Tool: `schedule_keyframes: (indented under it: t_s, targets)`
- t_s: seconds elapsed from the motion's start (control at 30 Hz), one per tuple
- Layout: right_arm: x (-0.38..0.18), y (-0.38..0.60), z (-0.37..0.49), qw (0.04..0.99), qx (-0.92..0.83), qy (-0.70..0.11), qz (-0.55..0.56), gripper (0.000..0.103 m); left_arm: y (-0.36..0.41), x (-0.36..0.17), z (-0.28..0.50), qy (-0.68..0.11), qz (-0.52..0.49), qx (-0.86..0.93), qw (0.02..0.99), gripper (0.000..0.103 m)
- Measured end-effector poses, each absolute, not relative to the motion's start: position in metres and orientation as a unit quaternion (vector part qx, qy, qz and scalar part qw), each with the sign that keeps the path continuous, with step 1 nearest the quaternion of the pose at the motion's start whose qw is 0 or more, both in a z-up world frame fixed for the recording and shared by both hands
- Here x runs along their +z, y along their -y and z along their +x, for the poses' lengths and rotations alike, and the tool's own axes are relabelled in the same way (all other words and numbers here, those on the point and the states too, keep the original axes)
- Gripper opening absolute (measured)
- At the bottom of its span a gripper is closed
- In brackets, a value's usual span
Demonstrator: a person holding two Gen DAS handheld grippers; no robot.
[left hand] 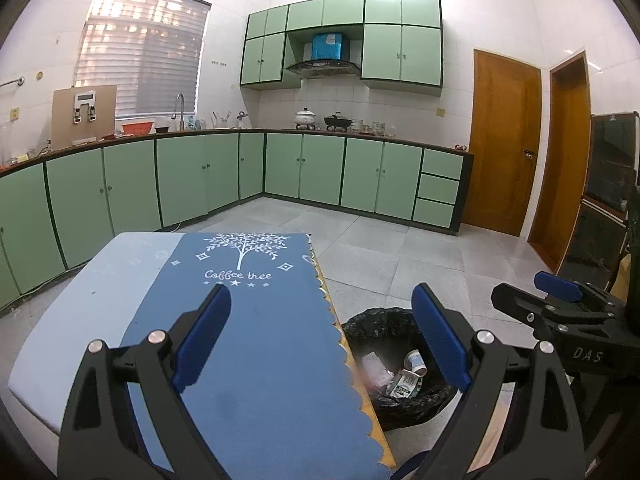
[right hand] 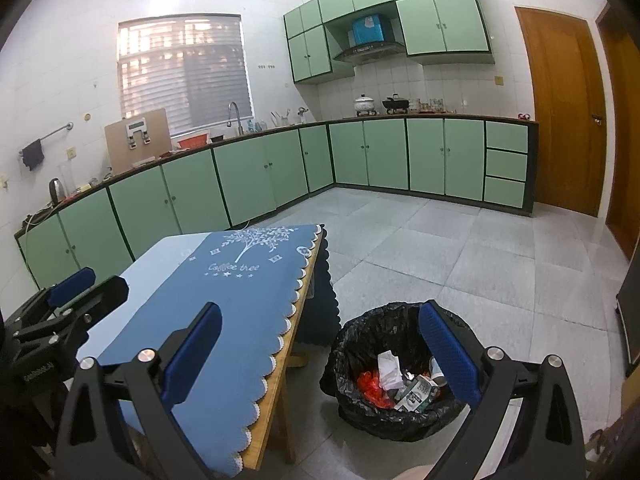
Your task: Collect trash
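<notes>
Plainly, both tongs are released and carry nothing: the left tongs (left hand: 320, 344) hang spread over the near edge of the desk (left hand: 256, 360), and the right tongs (right hand: 320, 352) are spread just as wide, raised above the gap between desk and trash bin (right hand: 360, 332). The bin stands on the floor just beside the desk's scalloped edge, probably so that litter can be dropped straight in. Its black liner already holds the trash (right hand: 400, 380): crumpled paper, a red wrapper, a small carton, a cup. No litter shows on the blue cloth, so the collecting looks about finished.
</notes>
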State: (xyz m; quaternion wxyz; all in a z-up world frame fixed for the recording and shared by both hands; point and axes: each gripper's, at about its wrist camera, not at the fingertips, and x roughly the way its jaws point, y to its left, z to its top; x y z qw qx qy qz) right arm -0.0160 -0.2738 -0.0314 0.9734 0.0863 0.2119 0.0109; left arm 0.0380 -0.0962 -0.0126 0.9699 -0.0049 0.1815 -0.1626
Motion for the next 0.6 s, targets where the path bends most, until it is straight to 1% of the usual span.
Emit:
schedule_keyframes:
  t_s: [0.6]
  targets:
    - [-0.0308,0.2725,-0.0156,0.974,0.013,-0.212,0.082,0.097,0.0969,-0.0108,0.0381,-0.182,-0.006,-0.159,0.97,0.089]
